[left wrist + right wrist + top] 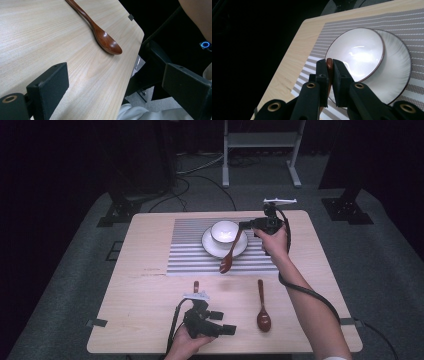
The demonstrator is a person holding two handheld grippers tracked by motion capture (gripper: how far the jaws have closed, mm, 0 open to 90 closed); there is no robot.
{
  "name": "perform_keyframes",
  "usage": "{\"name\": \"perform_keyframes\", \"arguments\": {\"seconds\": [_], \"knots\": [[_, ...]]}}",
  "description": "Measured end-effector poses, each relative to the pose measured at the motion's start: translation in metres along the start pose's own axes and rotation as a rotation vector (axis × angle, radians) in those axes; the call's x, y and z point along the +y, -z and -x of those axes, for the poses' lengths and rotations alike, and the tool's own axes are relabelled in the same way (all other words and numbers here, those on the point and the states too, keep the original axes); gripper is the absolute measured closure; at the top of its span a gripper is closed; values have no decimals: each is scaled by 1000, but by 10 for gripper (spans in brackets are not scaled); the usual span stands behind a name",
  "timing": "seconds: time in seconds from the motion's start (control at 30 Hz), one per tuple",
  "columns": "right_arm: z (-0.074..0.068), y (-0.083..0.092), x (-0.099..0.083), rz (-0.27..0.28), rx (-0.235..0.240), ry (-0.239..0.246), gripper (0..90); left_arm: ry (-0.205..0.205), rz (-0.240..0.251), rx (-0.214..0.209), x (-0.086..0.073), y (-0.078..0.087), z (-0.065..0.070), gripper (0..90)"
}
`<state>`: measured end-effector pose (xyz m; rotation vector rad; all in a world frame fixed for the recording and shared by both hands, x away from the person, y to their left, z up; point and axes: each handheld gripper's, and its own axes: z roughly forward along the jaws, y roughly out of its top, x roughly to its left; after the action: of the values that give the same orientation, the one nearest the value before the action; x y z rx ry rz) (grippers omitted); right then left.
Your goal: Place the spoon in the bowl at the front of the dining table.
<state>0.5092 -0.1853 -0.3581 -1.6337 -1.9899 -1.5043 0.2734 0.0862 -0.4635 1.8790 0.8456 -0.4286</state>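
With the right gripper (246, 225) raised over the striped placemat (190, 255), I have its jaws clamped narrow on the handle end of a red-brown wooden spoon (231, 251). In the high view that spoon hangs from the jaws at a slant, its bowl lowest and nearest the front edge of the placemat, its handle crossing in front of the white bowl (224, 231). The right gripper view confirms the grip: the handle tip (329, 63) sits pinched between the two black pads, directly in front of the white bowl's rim. The white bowl stands on a white plate (210, 247), and both rest on the placemat at the far half of the table (150, 295).

My left gripper (225, 322) rests low at the near edge of the table, pointing to the person's right. Its jaws stand wide apart with nothing between them; the left gripper view shows bare table top in the gap. A second wooden spoon (262, 307) lies flat on the table just beyond those jaws, its bowl toward the near edge and its handle pointing toward the placemat. In the left gripper view this second spoon (100, 35) lies close to the rounded table corner, apart from both pads.

A small red-brown piece (196, 285) lies on the table just behind the left gripper; I cannot tell what it is.
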Motion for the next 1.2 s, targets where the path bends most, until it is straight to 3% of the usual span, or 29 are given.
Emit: {"name": "perform_keyframes", "arguments": {"seconds": [0.33,0.67,0.93,1.2], "knots": [[3,7,16,79,-49,-40,832,7,7,0,0,2,0,58],[5,10,31,122,-87,-68,832,3,19,-1,0,4,0,59],[8,8,38,163,-138,-104,832,6,26,0,-1,5,0,58],[7,9,43,217,-156,-116,832,5,32,2,-1,8,0,59]]}}
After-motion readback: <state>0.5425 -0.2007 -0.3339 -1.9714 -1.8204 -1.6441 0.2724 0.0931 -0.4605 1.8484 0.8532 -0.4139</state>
